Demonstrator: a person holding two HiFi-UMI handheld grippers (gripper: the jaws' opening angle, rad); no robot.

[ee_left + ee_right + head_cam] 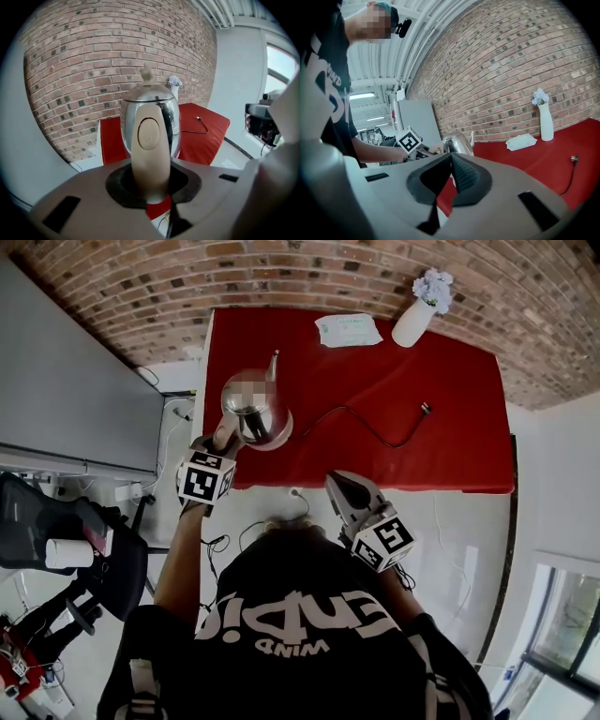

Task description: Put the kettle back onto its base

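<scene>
The left gripper (223,435) is clamped on the beige handle (150,150) of the shiny steel kettle (151,101), beige-knobbed and thin-spouted, at the red table's (450,427) near-left corner, while the right gripper (451,161) is closed and empty.

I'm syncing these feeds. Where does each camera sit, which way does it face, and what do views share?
Head view: on the person's head, facing steeply down at red table, kettle, left gripper, right gripper; shirt and forearms show.
Left gripper view: on that gripper, facing the brick wall; jaws clamp the kettle's handle.
Right gripper view: on that gripper, facing the wall nearly level; jaws shut, empty; person's arm shows.
Shared: all three show kettle and white vase.
</scene>
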